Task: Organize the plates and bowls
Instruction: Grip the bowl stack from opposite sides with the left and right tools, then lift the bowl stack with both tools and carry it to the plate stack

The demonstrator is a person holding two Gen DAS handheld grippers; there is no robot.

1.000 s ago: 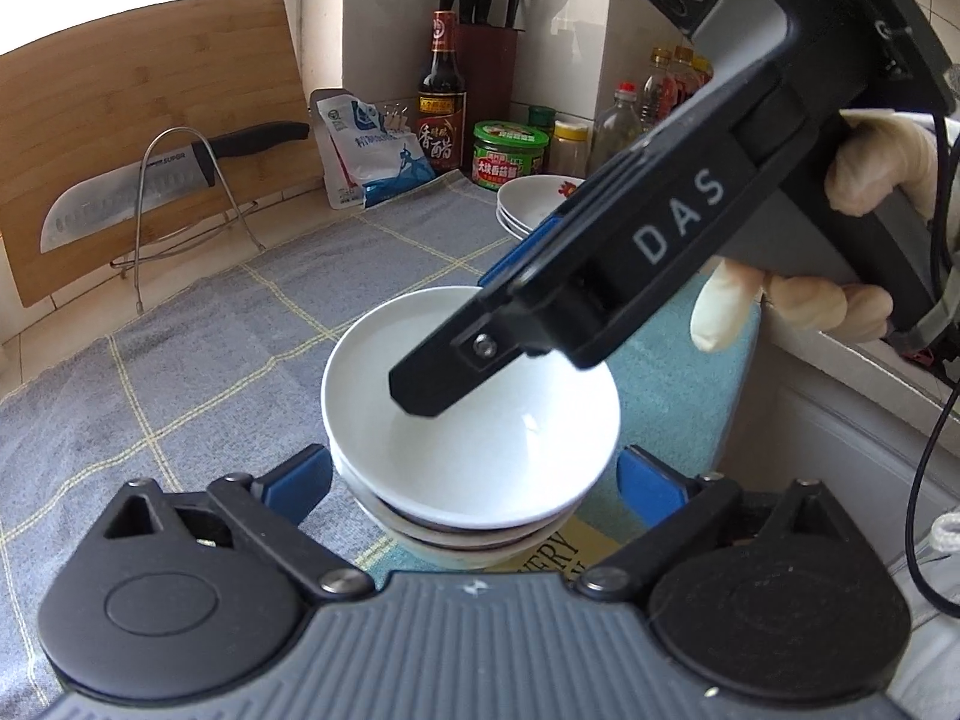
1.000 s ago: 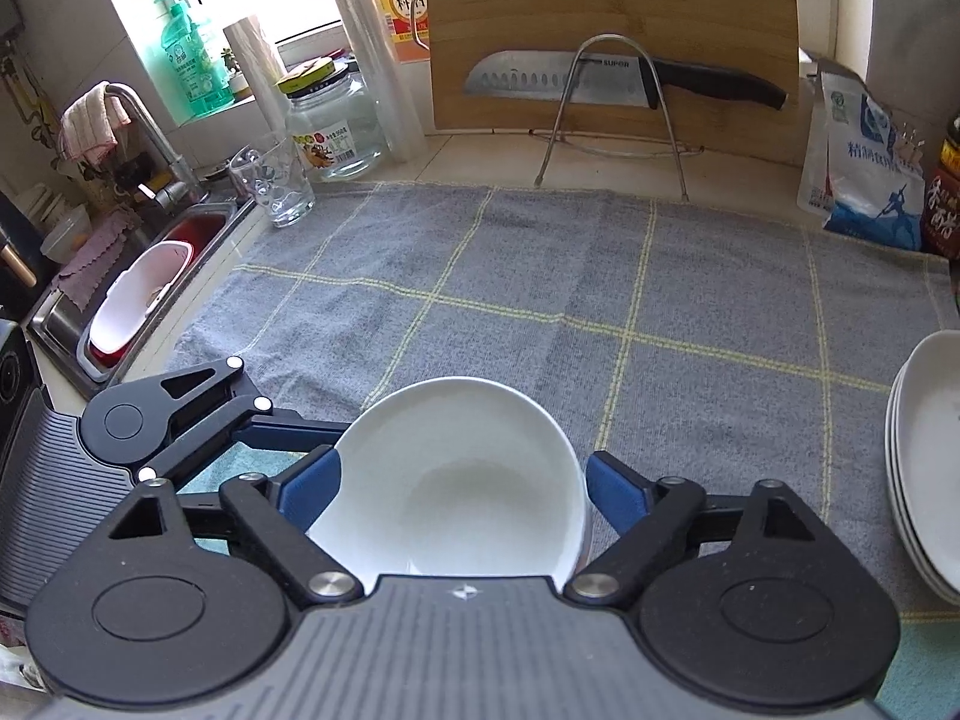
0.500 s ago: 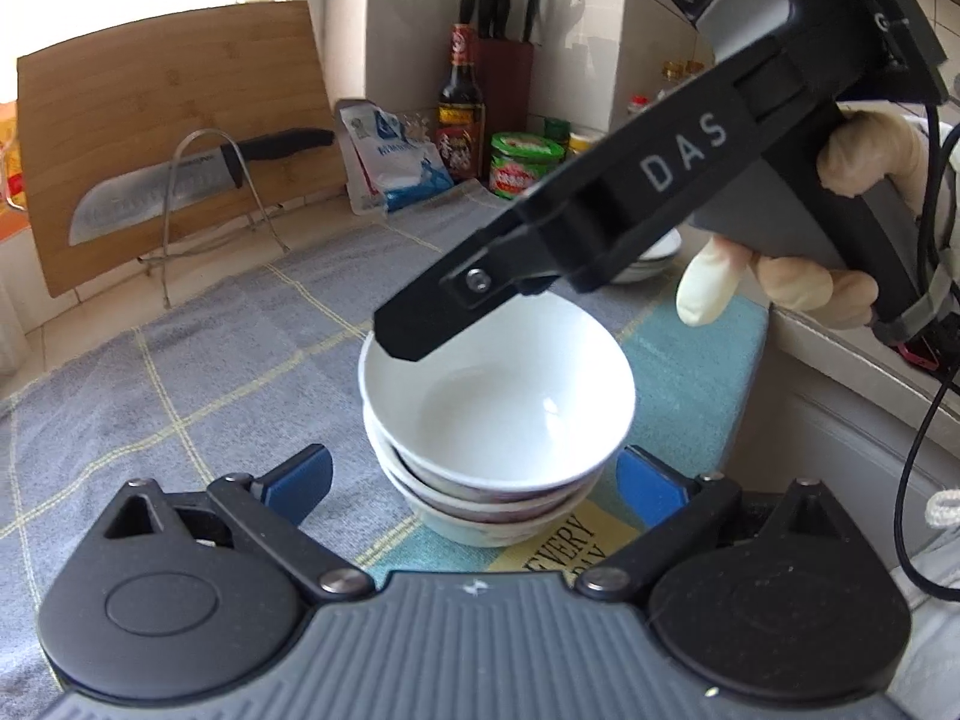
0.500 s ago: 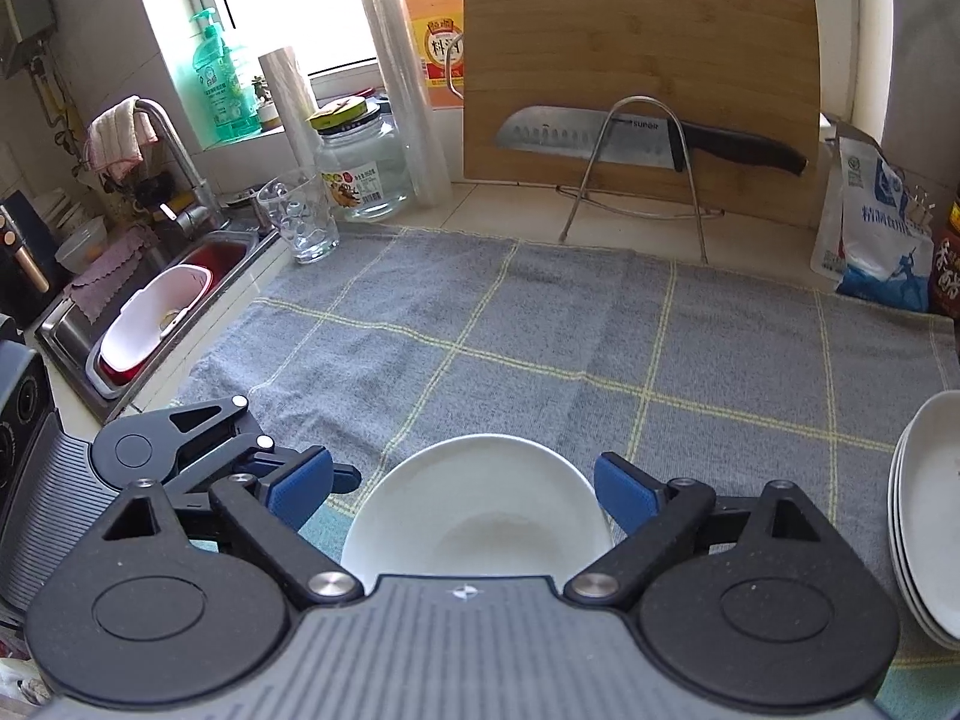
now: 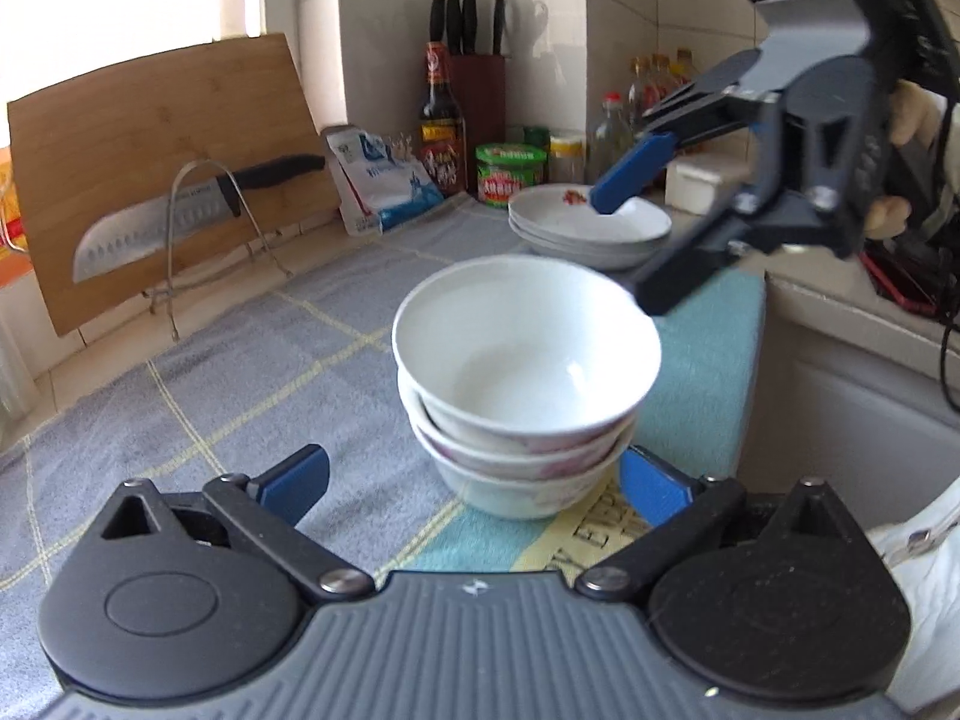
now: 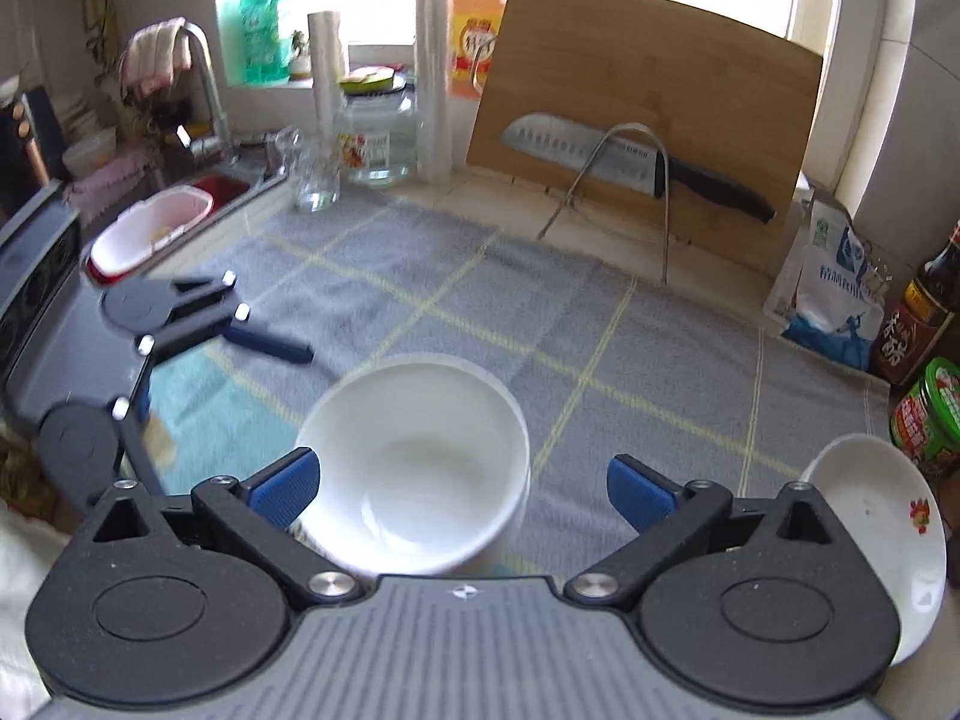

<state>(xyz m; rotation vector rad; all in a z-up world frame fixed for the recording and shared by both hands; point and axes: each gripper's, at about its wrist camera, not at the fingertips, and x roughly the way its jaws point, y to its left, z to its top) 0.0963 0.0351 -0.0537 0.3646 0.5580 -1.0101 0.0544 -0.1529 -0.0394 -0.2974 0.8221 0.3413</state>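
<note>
We see the bowl stack [image 5: 522, 384] on the surface [image 5: 252, 378] | our right claw [image 6: 462, 489] has just spread, empty | our left claw [image 5: 474, 483] has also just widened, empty | plates [image 5: 588, 228] behind.

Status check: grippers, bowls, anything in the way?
Both open: left gripper, right gripper, jaws just widened. Bowl stack free on towel. Plate stack beside. Nothing blocking.
</note>
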